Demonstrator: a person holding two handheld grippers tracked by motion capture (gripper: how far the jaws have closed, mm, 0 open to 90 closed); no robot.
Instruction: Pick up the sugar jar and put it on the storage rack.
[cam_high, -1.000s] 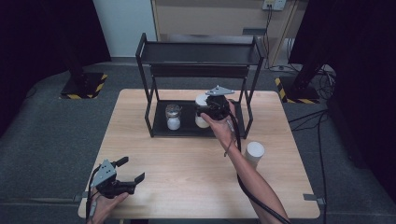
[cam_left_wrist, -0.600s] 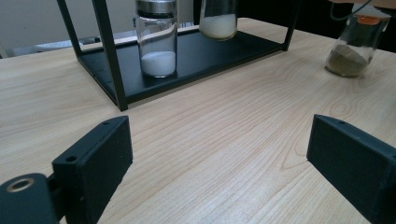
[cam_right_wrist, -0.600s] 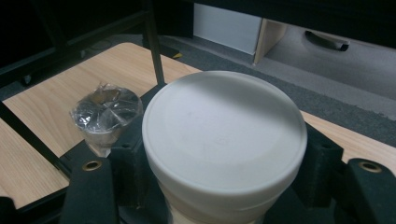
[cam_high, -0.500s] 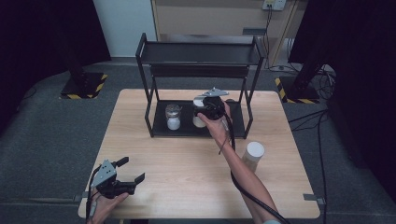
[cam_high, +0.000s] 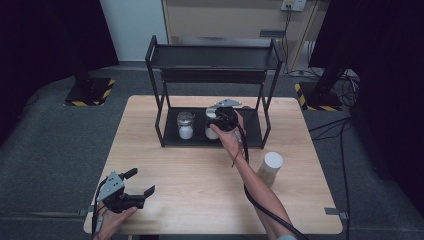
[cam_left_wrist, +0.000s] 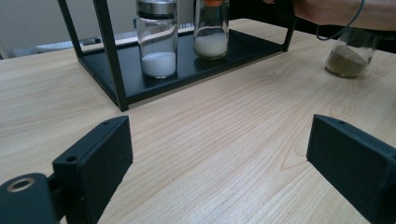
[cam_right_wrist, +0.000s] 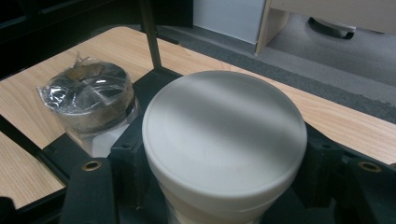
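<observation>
The right gripper (cam_high: 223, 119) reached forward on an outstretched forearm, its jaws clamped. The left gripper (cam_high: 131, 189) rested low, jaws spread wide.

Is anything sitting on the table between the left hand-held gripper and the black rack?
No. In the left gripper view, bare wooden tabletop runs from the open left hand-held gripper to the black rack.

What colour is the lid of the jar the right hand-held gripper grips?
White; the jar lid shows best in the right gripper view.

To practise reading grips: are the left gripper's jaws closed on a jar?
No, the left gripper has its jaws wide apart over bare table.
</observation>
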